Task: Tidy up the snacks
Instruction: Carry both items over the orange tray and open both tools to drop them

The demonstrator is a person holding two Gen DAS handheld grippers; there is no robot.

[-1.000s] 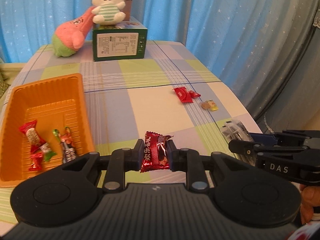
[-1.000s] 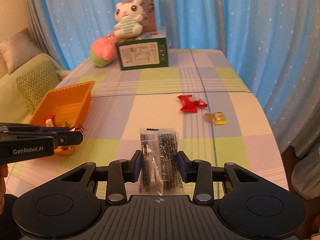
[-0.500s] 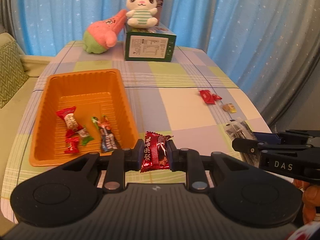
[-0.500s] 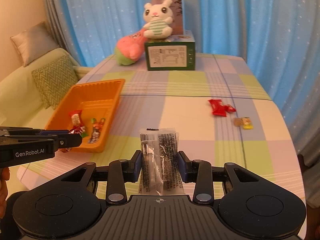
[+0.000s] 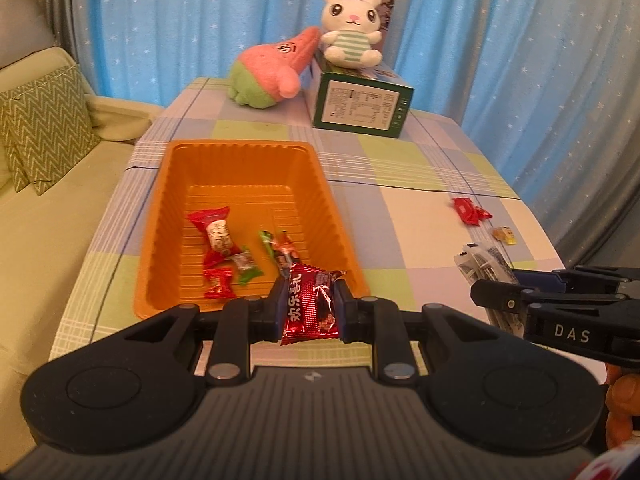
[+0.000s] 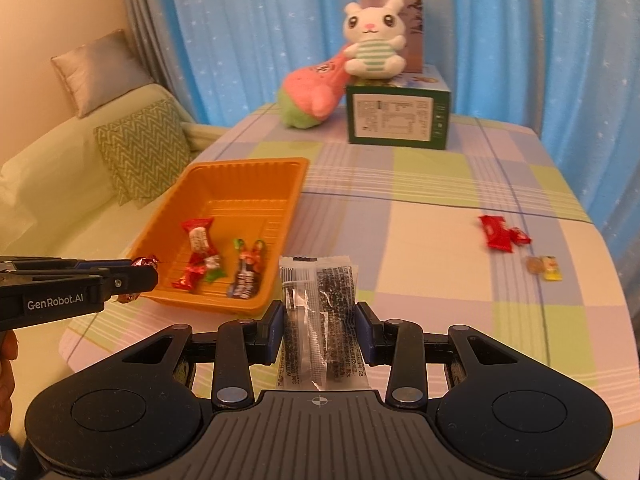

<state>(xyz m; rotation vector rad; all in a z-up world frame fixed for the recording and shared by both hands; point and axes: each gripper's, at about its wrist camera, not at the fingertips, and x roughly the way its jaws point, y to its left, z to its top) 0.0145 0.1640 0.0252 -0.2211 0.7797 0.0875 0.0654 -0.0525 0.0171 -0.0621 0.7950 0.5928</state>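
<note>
My left gripper [image 5: 309, 304] is shut on a shiny red snack packet [image 5: 310, 304] and holds it just in front of the near edge of the orange tray [image 5: 240, 160]. The tray holds several wrapped candies [image 5: 218, 236]. My right gripper [image 6: 319, 320] is shut on a clear black-printed sachet [image 6: 318, 308], right of the tray's near corner [image 6: 248, 308]. The left gripper also shows in the right wrist view [image 6: 136, 276]. A red wrapper [image 6: 496, 234] and small yellow candies [image 6: 546, 268] lie on the table at the right.
A green box [image 5: 360, 110] with a white bunny plush [image 5: 352, 32] on top and a pink plush [image 5: 276, 68] stand at the table's far end. A sofa with a zigzag cushion [image 5: 44, 132] is at the left. Blue curtains hang behind.
Both grippers have moved left toward the orange tray, each still holding its packet. The tray now lies straight ahead of the left gripper.
</note>
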